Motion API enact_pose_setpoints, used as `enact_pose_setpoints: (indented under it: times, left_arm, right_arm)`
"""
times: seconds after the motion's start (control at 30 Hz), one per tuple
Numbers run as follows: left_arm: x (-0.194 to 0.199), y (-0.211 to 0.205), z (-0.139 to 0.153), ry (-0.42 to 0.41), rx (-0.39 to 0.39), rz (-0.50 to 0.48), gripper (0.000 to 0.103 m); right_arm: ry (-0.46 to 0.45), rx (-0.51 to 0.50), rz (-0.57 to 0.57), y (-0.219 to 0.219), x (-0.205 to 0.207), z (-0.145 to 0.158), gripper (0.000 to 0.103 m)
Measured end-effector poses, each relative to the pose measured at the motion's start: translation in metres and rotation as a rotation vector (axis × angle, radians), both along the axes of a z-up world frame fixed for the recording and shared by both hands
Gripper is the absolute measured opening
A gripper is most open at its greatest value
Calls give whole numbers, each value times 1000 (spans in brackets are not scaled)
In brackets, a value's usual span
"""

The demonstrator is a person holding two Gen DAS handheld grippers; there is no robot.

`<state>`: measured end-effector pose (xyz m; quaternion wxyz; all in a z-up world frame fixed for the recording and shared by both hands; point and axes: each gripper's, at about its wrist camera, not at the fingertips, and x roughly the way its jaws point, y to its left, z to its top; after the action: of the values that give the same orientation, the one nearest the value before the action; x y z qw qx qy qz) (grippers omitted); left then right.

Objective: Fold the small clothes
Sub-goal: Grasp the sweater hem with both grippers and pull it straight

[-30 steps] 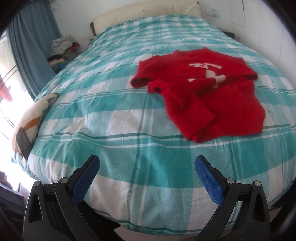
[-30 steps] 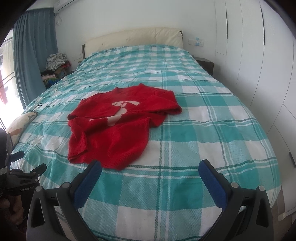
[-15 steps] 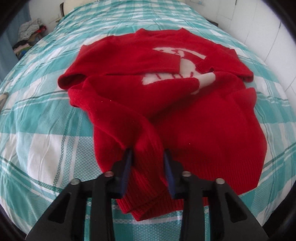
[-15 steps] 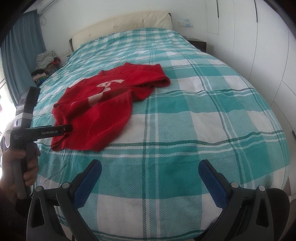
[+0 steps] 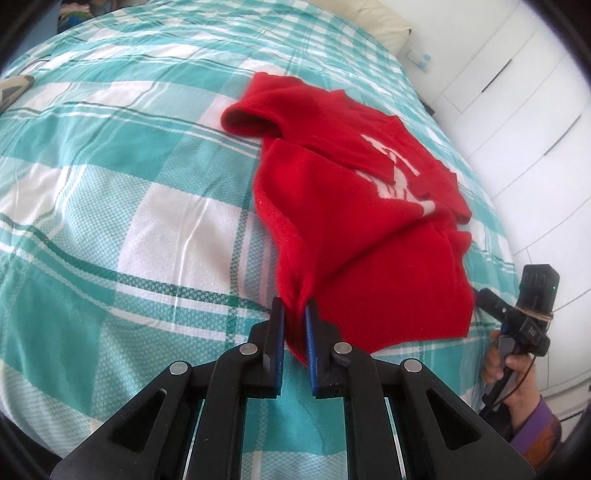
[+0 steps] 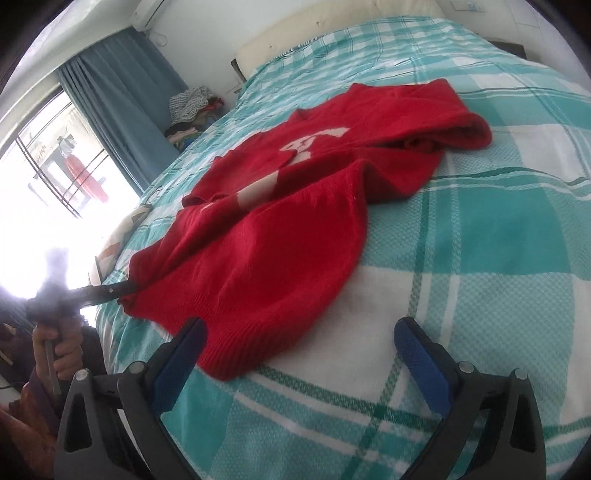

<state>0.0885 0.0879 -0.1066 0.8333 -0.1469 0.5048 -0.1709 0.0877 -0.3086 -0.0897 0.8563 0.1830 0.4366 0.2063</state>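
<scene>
A red knit sweater (image 5: 354, 236) with a white motif lies crumpled on the teal-and-white plaid bed (image 5: 129, 206). My left gripper (image 5: 294, 314) is shut on the sweater's near left hem corner; it also shows from the side in the right wrist view (image 6: 127, 286), pinching that corner. My right gripper (image 6: 299, 336) is open and empty, low over the bed, with its left fingertip (image 6: 192, 332) right at the sweater's (image 6: 288, 229) ribbed bottom hem. The right gripper shows in the left wrist view (image 5: 517, 314) past the sweater's right corner.
A cream headboard (image 6: 332, 33) stands at the far end of the bed. A blue curtain (image 6: 122, 99), a bright window and a pile of clothes (image 6: 192, 110) are at the left. White wardrobe doors (image 5: 517, 92) line the right. A patterned pillow (image 6: 125, 229) lies at the bed's left edge.
My left gripper closed on the sweater's hem corner and pulled it toward the bed's near edge. My right gripper moved in low to the sweater's bottom hem, still open.
</scene>
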Motion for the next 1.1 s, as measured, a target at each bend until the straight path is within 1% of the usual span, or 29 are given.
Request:
enact_pose_setpoints:
  times: [0.03,0.07,0.13,0.17,0.2,0.23,0.27,0.3,0.33,0.37,0.43,0.57,0.67,0.77,0.8,0.87,0.97,1.0,1.07,1.1]
  left_arm:
    - [-1,2,-1,1,-14,2,9]
    - [3,2,-2,2,-22,5,9]
    - [2,2,-2,2,-25,5,9]
    - [6,3,-2,2,-30,5,9]
    - [5,4,-1,1,-33,5,9]
    - [7,6,-1,-1,-34,6,9]
    - [6,8,-1,-3,-38,6,9]
    - [6,8,-1,-3,-44,7,9]
    - [7,9,-1,0,-49,9,9]
    - [8,10,-1,5,-56,11,9]
    - [6,12,0,10,-73,15,8]
    - [-13,19,11,3,-101,-3,8]
    - [-29,20,18,12,-110,-32,7]
    - [-38,10,14,28,-62,-68,6]
    - [-39,6,10,31,-36,-77,6]
    - [-37,1,-1,47,4,-87,6]
    - [-32,3,-13,73,-1,-72,6]
    - [-32,4,-14,76,-4,-69,6]
    - [-31,5,-13,66,-12,-65,7]
    - [-32,6,-12,64,-11,-62,9]
  right_arm:
    - [4,73,39,1,8,-2,94]
    - [17,140,80,2,15,-5,88]
    - [44,228,145,10,20,-10,82]
    - [53,255,175,15,19,-10,77]
    - [58,276,202,18,16,-10,74]
    - [62,293,228,20,12,-9,68]
    - [63,303,247,24,3,-5,61]
    - [68,298,257,25,-3,-3,57]
    - [70,274,256,27,-7,-2,46]
    - [72,248,246,27,-10,1,27]
    - [89,182,201,28,-12,3,5]
    - [131,109,189,19,-31,19,4]
    - [130,47,197,17,-56,39,4]
    - [147,-1,143,6,-82,47,4]
    - [161,-19,115,3,-85,45,4]
    - [196,-88,50,-4,-88,36,4]
    - [253,-129,-11,-10,-91,15,4]
    - [256,-150,-16,-9,-91,9,4]
    - [233,-191,-20,-3,-90,4,4]
    - [220,-201,-23,0,-91,5,4]
